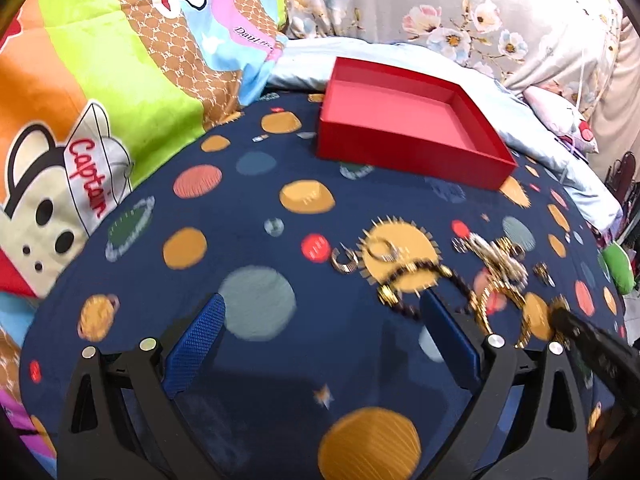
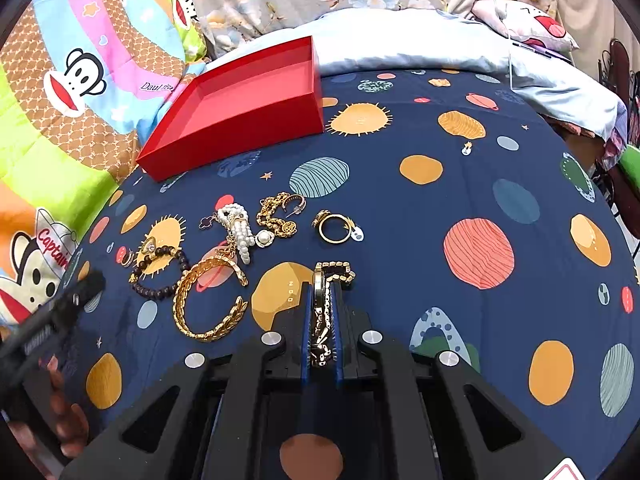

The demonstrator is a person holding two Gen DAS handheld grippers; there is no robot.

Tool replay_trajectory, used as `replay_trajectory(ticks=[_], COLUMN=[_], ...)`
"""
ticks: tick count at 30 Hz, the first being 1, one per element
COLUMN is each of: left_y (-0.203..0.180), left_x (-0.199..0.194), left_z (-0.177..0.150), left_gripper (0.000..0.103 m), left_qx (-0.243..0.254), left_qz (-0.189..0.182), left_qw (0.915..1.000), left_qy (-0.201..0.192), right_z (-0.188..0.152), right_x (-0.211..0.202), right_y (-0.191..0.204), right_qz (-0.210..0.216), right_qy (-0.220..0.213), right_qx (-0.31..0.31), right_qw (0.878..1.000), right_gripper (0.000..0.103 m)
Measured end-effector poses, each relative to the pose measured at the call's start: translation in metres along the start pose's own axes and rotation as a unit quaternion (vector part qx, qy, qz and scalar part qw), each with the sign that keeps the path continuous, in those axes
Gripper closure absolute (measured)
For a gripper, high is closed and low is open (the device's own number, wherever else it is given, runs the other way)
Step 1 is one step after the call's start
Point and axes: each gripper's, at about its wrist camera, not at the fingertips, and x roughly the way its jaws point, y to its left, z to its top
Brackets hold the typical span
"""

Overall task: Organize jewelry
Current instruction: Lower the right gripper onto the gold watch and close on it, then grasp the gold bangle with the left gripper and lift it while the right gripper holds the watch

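Several jewelry pieces lie on a navy planet-print sheet (image 2: 400, 208): a gold leaf bangle (image 2: 208, 304), a dark bead bracelet (image 2: 160, 270), a pearl piece (image 2: 240, 232), a gold chain (image 2: 276, 216) and a gold ring (image 2: 335, 228). An empty red tray (image 2: 240, 112) stands behind them; it also shows in the left wrist view (image 1: 408, 120). My right gripper (image 2: 323, 292) is shut on a gold and black watch (image 2: 325, 308). My left gripper (image 1: 320, 316) is open and empty, hovering left of the blurred bead bracelet (image 1: 416, 276).
A colourful cartoon-monkey quilt (image 1: 80, 120) lies along the left. A pale blue blanket (image 2: 400, 40) and floral fabric (image 1: 440, 8) lie behind the tray. The other gripper's black finger (image 1: 592, 344) enters at the right of the left wrist view.
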Motion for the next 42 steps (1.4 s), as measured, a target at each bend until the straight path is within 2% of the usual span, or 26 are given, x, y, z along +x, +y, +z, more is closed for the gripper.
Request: replay_trajectory(ticks=[4,9,11,19,22,27,32,38,42], left_y=[0.004,-0.002,-0.003,-0.023,-0.035,-0.051,-0.06,-0.069,-0.089], left_x=[0.015,0.029,0.028,0.02,0.023,0.016,0.013,0.0,-0.003], left_z=[0.014,0.017,0.014,0.008,0.013,0.01,-0.005,-0.014,-0.022], left_gripper=[0.008,0.021,0.025,0.025,0.034,0.034,0.034,0.034,0.034], left_qx=[-0.008,0.013,0.015,0.038,0.048,0.06,0.073,0.072,0.097], left_qz=[0.018,0.028,0.02,-0.002,-0.013,-0.036,-0.039,-0.073,-0.086], left_qw=[0.9998,0.9993,0.9994,0.9992,0.9986,0.9975,0.9963,0.9945,0.9911], left_qy=[0.006,0.021,0.023,0.012,0.015,0.01,0.026,0.024,0.028], right_z=[-0.001,-0.001,-0.001,-0.001,-0.001,-0.001,-0.001,-0.001,-0.003], right_x=[-0.001,-0.001,-0.001,-0.001,0.0,0.0,0.0,0.0,-0.004], right_y=[-0.001,0.0,0.0,0.0,0.0,0.0,0.0,0.0,-0.008], right_qz=[0.001,0.0,0.0,0.0,0.0,0.0,0.0,0.0,-0.007], right_qy=[0.001,0.001,0.0,0.001,0.002,0.002,0.002,0.001,0.0], right_qx=[0.0,0.0,0.0,0.0,0.0,0.0,0.0,0.001,0.015], right_qw=[1.0,1.0,1.0,1.0,1.0,1.0,1.0,1.0,1.0], right_gripper=[0.095,0.095,0.095,0.095,0.095,0.095,0.095,0.095,0.095])
